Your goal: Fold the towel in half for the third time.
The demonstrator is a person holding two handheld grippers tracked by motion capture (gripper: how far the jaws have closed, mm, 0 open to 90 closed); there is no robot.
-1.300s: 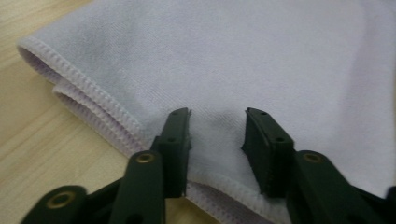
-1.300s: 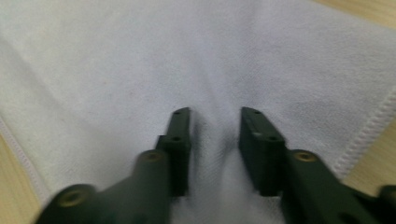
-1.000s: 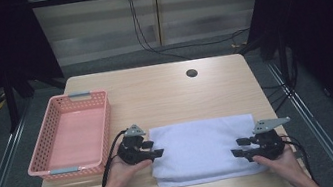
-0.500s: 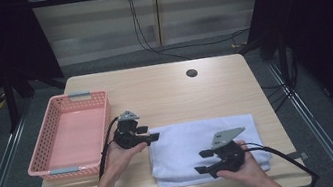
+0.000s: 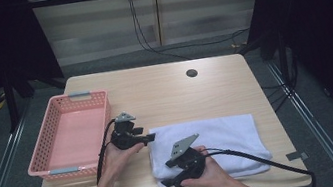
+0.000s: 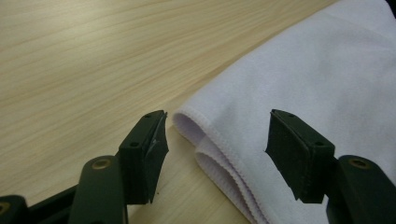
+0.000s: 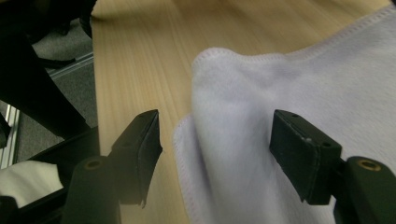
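**Both claws set at the towel's left corners, nothing gripped yet**

The towel (image 5: 212, 142) lies folded flat on the counter (image 5: 164, 89), near its front edge, just right of the basket (image 5: 49, 165). I judge the work in hand to be another fold of it.

Left claw (image 5: 150, 137): I hold it at the towel's far left corner. In the left gripper view the jaws stand apart, and they have just been opening. The layered corner (image 6: 205, 135) lies between them, but neither pad presses on it. The stacked hems show there, so this claw is placed to catch all layers at once.

Right claw (image 5: 168, 183): I hold it at the near left corner. In the right gripper view its jaws stand wide and have just been opening too. A raised hump of cloth (image 7: 233, 116) sits between them, untouched by the pads.

Reason for placement: both claws face one short edge, so that edge can be lifted evenly.

Risk, in my judgement: closing too shallow takes the top layer alone.
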